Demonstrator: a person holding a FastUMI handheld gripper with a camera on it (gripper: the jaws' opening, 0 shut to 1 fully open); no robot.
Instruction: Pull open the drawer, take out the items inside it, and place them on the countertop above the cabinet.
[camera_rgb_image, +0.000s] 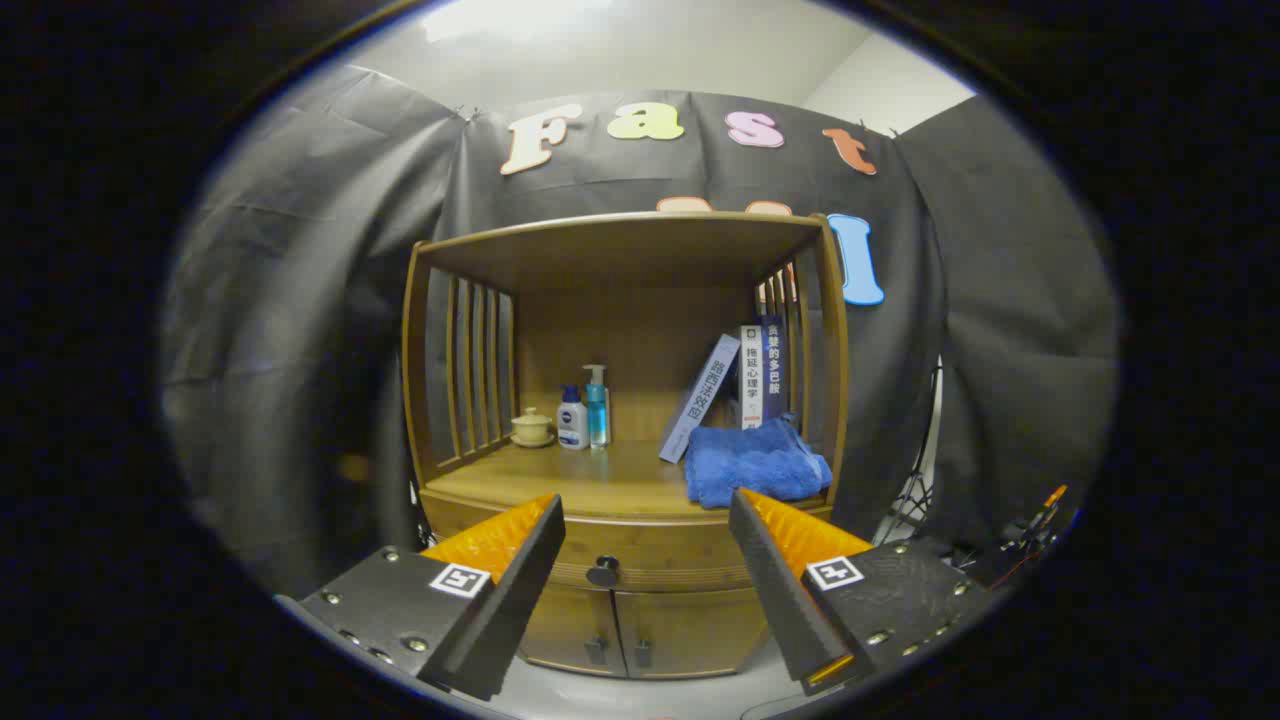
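A wooden cabinet (440, 330) stands against the black cloth wall. Its drawer (660, 560) sits shut under the countertop (590, 480), with a dark round knob (602, 572) at its middle. My gripper (645, 520) is open, some way in front of the cabinet, and nothing lies between its fingers. The knob shows in the gap between the fingers, nearer the left one. The drawer's contents are hidden.
On the countertop: a small lidded cup (532, 427), two pump bottles (583, 412) at the back left, a folded blue towel (756, 463) at the front right, books (745, 385) leaning behind it. Slatted side walls and a roof enclose the shelf. Two small doors (640, 630) below the drawer.
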